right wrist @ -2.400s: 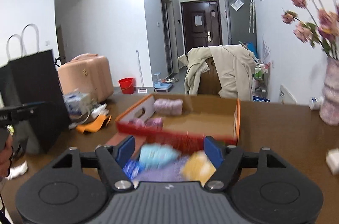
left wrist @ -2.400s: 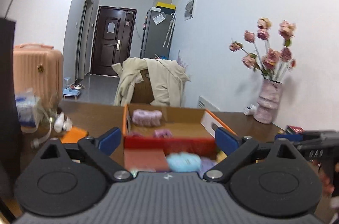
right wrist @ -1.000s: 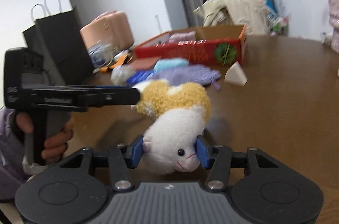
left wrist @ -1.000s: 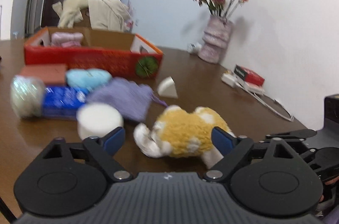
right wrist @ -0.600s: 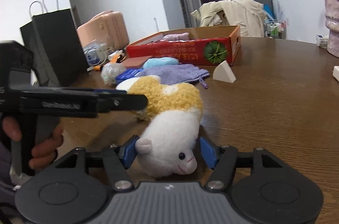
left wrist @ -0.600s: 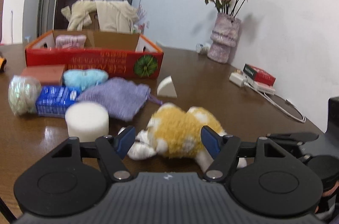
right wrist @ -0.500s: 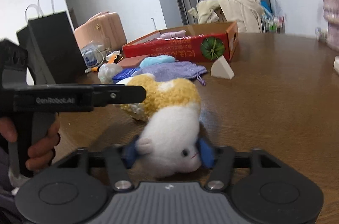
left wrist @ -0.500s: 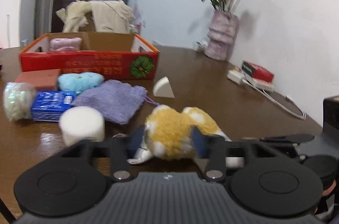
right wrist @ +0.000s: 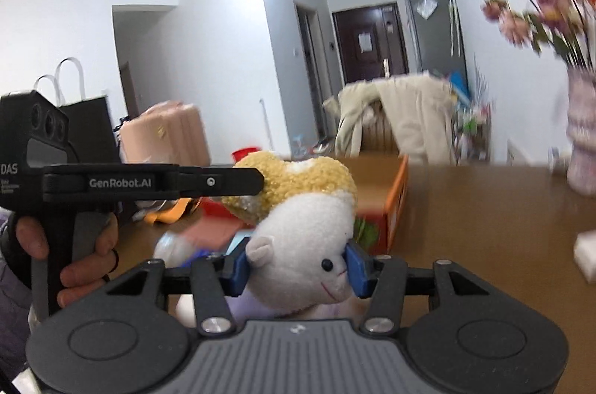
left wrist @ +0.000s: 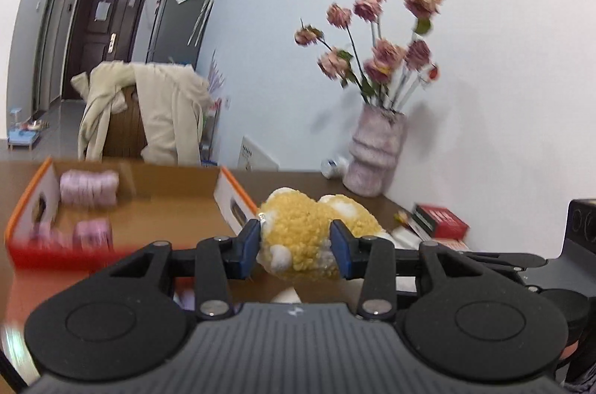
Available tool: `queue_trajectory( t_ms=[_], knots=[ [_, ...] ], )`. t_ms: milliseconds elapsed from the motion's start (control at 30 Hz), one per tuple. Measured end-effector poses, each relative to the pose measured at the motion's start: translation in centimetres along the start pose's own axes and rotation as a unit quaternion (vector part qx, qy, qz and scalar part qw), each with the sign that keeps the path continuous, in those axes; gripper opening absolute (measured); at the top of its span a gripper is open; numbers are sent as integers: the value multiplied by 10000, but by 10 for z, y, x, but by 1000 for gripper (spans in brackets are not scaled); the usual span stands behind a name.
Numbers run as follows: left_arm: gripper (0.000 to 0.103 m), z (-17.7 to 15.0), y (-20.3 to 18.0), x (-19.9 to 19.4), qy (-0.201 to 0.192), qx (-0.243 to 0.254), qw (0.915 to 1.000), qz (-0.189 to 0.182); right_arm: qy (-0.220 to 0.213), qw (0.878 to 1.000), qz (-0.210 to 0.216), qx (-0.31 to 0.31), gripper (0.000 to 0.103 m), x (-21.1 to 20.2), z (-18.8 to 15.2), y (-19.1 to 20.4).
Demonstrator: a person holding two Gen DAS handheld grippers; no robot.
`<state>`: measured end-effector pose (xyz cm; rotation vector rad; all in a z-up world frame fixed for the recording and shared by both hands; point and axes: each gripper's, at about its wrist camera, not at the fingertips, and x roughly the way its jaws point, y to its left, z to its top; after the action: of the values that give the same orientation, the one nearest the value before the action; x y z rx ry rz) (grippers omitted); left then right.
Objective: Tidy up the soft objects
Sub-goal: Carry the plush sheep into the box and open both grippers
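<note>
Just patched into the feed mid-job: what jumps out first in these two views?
A plush toy held by both grippers at once: the right gripper clamps its white head, the left gripper its yellow body, lifted clear of the table. Behind it sits the red cardboard box with pink items inside. A vase of pink flowers stands by the wall to the right.

Curly yellow fleece and smooth white plush toy (right wrist: 298, 207); glossy wooden table (right wrist: 484, 207); cardboard box (left wrist: 167, 204).
</note>
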<state>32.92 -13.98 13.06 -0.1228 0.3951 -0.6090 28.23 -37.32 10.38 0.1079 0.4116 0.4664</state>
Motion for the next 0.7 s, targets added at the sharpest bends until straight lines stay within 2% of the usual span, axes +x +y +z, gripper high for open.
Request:
queue_trajectory(
  t_ms=[100,200,300,400,500,567,700],
  knots=[
    [42,35,41,47,116,-68,9999,56,233,9993,-72,299,50,57,41,-16],
    [43,60,83,104,364,-183,9990,182,595,9967,-372,406,50,131,71,-30],
    [43,68,130,172,859,-489,9944,371,1113,9895,-702,601,50,205,88,-47],
    [45,60,171,220,1192,-879,9877,505,1556,9802,-1100,545,49,265,92,-56],
    [46,46,195,245,1541,-1094,9805,534,1946,9673,-1613,225,49,306,86,-53],
    [50,43,203,249,1719,-1296,9757,402,2134,9583,-1899,0,50,323,80,-53],
    [57,48,192,241,1490,-823,9849,305,2295,9462,-2206,-574,51,341,76,-42]
  ],
)
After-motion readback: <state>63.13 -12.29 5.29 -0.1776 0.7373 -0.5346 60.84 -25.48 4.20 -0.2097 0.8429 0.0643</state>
